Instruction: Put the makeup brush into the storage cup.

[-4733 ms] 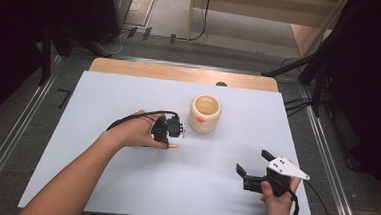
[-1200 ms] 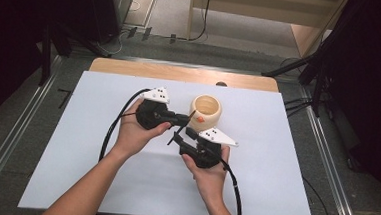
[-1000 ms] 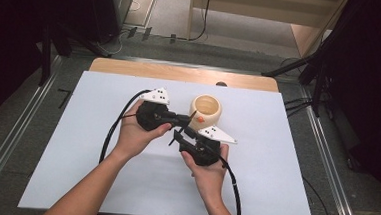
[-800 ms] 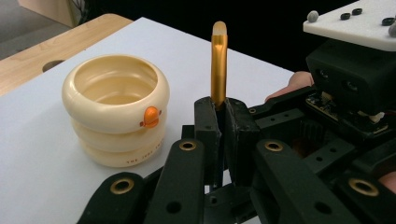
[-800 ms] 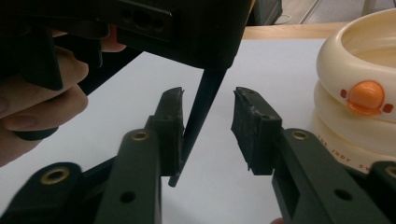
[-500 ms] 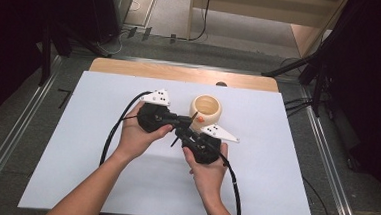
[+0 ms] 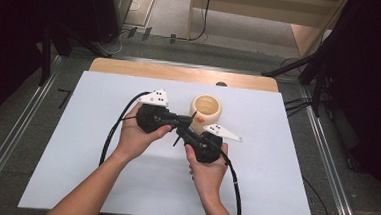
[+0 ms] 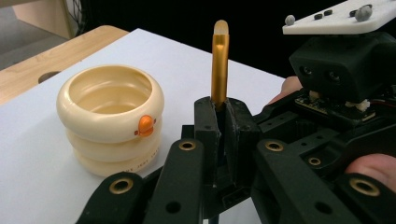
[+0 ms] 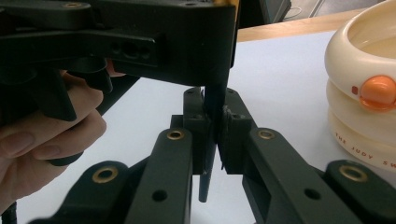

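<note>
While both grippers clamp the brush [image 8: 219, 65], its bristles stay hidden.

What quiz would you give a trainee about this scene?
1. True or false: the cup lies on its side.
2. The brush is gripped by: A the left gripper alone; B the right gripper alone; C both.
3. Fill in: the knob on the cup is ___ in colour.

Key: 1 false, it stands upright; 2 C; 3 orange.
</note>
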The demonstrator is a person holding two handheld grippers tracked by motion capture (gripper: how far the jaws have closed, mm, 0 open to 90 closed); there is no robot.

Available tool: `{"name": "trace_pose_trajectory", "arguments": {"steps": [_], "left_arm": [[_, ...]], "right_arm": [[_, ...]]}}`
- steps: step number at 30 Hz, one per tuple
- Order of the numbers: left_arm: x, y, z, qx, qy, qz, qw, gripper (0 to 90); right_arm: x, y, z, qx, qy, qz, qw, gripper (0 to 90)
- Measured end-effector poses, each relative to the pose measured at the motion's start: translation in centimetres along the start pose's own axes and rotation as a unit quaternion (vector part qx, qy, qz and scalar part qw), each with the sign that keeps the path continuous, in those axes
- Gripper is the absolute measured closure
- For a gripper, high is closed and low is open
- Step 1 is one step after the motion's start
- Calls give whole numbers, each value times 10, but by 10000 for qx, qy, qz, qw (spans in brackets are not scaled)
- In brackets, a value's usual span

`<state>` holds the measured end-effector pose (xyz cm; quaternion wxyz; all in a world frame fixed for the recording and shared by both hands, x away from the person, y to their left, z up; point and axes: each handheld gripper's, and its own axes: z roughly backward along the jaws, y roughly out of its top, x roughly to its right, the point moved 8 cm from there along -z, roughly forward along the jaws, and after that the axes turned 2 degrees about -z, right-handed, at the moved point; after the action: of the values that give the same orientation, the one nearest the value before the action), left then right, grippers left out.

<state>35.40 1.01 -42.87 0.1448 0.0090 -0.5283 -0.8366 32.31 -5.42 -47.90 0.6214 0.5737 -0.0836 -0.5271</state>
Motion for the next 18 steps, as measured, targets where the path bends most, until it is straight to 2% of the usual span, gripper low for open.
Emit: {"name": "trace_pose_trajectory", "arguments": {"steps": [3, 5, 9, 13, 18], "left_arm": [[0, 0, 1, 61, -7, 15, 10000, 842], [1, 0, 2, 149, -92, 41, 9998, 811], [3, 5, 4, 330, -7, -24, 9995, 651], [1, 11, 11, 579, 52, 52, 9983, 503], [-3, 11, 20, 703, 199, 124, 9973, 322]], "right_arm": [[0, 1, 0, -9, -69, 84, 9999, 845], [0, 1, 0, -10, -96, 140, 9999, 845], [1, 3, 0, -19, -202, 239, 9995, 845], [5, 5, -1, -18, -299, 316, 9991, 845], [10, 9, 1, 41, -361, 427, 9984, 846]]}}
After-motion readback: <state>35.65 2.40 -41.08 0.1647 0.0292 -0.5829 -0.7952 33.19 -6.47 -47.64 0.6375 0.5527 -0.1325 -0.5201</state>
